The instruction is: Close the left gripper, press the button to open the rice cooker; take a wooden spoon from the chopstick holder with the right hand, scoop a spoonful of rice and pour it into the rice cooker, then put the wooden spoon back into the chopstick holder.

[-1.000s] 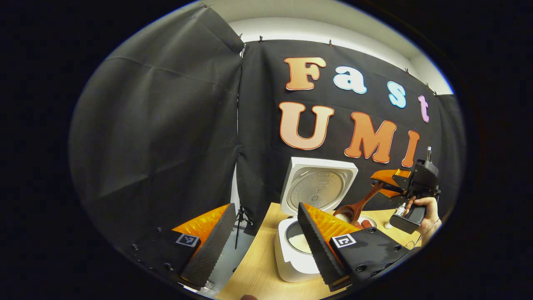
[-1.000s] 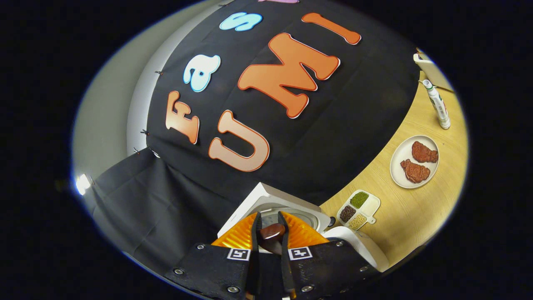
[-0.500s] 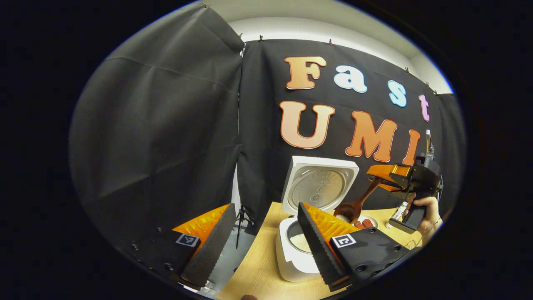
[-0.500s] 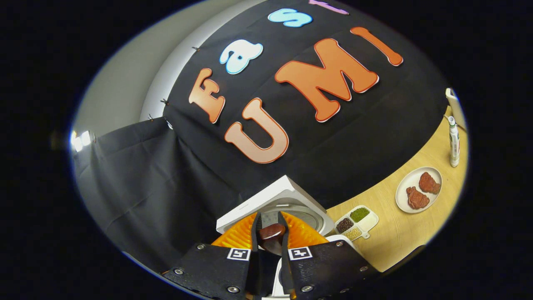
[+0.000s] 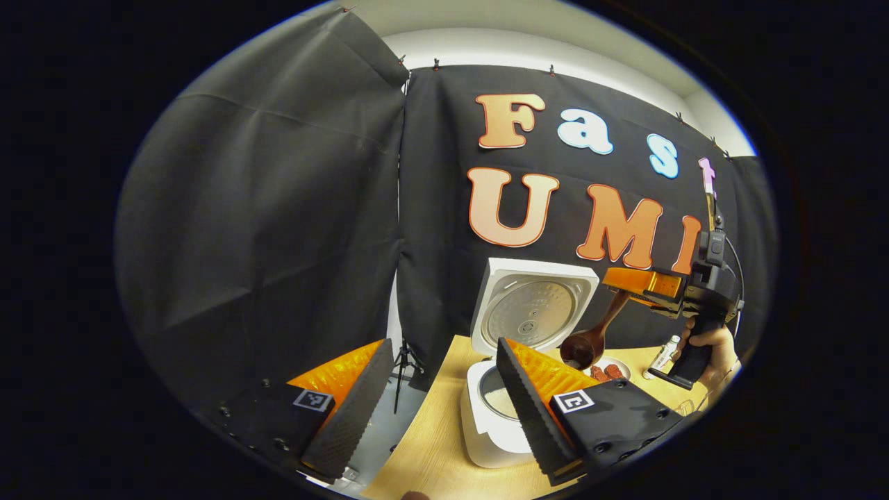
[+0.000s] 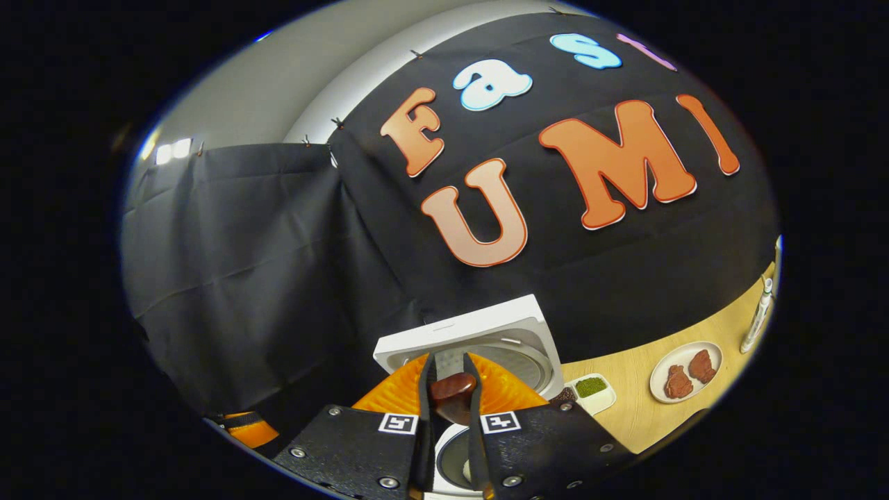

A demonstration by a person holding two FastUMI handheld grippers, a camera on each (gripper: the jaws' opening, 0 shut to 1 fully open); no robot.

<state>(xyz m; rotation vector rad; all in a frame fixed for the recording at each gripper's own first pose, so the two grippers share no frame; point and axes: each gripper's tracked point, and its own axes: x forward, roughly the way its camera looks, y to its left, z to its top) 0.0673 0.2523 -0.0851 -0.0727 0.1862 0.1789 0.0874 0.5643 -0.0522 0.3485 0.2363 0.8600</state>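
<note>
Gripping the dark wooden spoon (image 6: 451, 389) in my right gripper (image 6: 449, 403) above the open white rice cooker (image 5: 494, 417), my left gripper's (image 5: 444, 396) fingers gape wide.

Both grippers: black bodies with silver screws, square black-white markers, ribbed finger backing; right gripper (image 5: 628, 288) has black pistol handle, cable on top.

pot mouth: open | raised lid (image 5: 531, 309) blocks behind | wooden spoon (image 5: 590, 337) hangs just right

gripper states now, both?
Left gripper: open, holding nothing.
Right gripper: shut on the wooden spoon, above the open rice cooker.
</note>
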